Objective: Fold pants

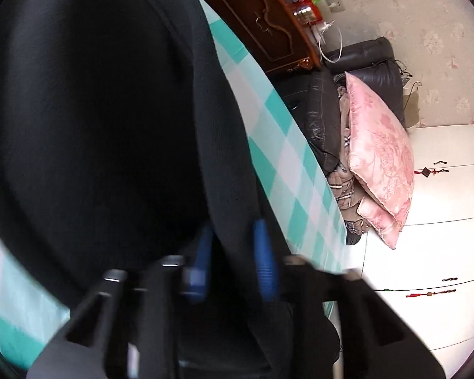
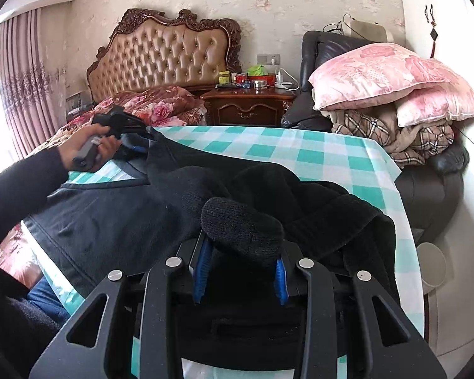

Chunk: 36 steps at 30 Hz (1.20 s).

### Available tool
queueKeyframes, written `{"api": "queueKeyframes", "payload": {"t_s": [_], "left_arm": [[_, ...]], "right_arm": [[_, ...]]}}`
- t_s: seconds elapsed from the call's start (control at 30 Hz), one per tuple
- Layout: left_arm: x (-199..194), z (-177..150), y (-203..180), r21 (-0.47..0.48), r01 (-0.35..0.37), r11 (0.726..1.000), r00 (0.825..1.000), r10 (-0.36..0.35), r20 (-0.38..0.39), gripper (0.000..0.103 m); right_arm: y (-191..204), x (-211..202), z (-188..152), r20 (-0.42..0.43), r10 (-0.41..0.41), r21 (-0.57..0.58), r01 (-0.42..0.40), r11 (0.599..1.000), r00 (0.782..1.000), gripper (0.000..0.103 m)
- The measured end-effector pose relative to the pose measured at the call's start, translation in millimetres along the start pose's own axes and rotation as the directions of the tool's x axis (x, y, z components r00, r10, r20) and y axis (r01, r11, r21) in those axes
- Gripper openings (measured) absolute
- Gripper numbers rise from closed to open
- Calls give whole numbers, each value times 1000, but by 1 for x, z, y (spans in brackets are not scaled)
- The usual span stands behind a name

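While both grippers (image 1: 233, 252) (image 2: 241, 271) pinch them, pants (image 2: 110, 221) drape between across tablecloth (image 2: 316, 154).

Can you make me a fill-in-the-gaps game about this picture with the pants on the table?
1. The black pants lie on a tablecloth checked in white and ____.
2. The right gripper is shut on a thick fold of the ____.
3. On the dark leather armchair the top pillow is ____ in colour.
4. The left gripper has ____ pads.

Missing words: green; pants; pink; blue
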<state>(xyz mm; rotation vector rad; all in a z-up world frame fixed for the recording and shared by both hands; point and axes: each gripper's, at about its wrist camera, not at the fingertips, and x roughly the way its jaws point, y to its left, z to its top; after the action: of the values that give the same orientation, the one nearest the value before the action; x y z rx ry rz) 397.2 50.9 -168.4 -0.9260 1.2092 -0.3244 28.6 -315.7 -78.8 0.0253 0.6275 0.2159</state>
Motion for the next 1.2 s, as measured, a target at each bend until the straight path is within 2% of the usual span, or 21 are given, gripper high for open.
{"api": "queueKeyframes", "payload": {"t_s": [0.03,0.13,0.2,0.27,0.4,0.47,0.5,0.53,0.6,0.73,0.8,0.87,0.97,1.03,1.13,1.2], "left_arm": [[-3,3,-1,8,9,1000,1000,-9,-5,7],[-33,-1,-21,80,51,995,998,-53,25,6],[-70,-19,-36,138,74,988,995,-83,62,6],[-107,-47,-37,171,79,982,991,-97,96,6],[-169,-138,-7,208,96,973,984,-124,124,6],[-177,-181,15,220,80,972,988,-107,111,6],[-175,-201,29,220,68,973,992,-90,92,6],[-169,-214,40,211,58,976,994,-75,73,6],[-151,-233,63,195,25,981,999,-33,41,6],[-133,-238,80,185,-31,982,999,27,27,6],[-128,-235,73,198,-34,980,999,27,34,6],[-124,-233,70,209,-34,977,999,26,40,6],[-127,-239,77,205,-41,978,998,31,47,6],[-128,-243,78,200,-39,979,998,29,50,6],[-127,-245,75,205,-39,978,998,28,56,7],[-128,-246,75,212,-58,976,997,43,71,12]], "right_arm": [[-2,-1,0,-2,0,4,0,1000,1000,34],[-16,-4,0,-2,-8,36,8,999,1000,34],[-29,-8,1,3,-15,76,14,997,1000,34],[-48,-17,2,19,-20,145,18,989,1000,35],[-84,-28,-5,14,-23,330,17,944,1000,37],[-102,-22,-16,-61,-39,459,63,886,997,39],[-113,-18,-26,-111,-27,542,83,837,993,42],[-118,-17,-33,-124,-6,594,79,801,992,45],[-123,-20,-47,-133,11,680,83,729,991,67],[-126,-33,-71,-101,69,814,43,579,992,69],[-128,-42,-76,-65,69,846,18,533,995,70],[-123,-44,-71,-50,81,843,-1,538,995,72],[-115,-33,-66,-56,88,818,-5,575,995,74],[-112,-23,-64,-112,61,806,55,589,992,76],[-113,-16,-68,-145,29,799,100,593,989,76],[-112,-16,-72,-161,0,791,129,598,987,76]]}}
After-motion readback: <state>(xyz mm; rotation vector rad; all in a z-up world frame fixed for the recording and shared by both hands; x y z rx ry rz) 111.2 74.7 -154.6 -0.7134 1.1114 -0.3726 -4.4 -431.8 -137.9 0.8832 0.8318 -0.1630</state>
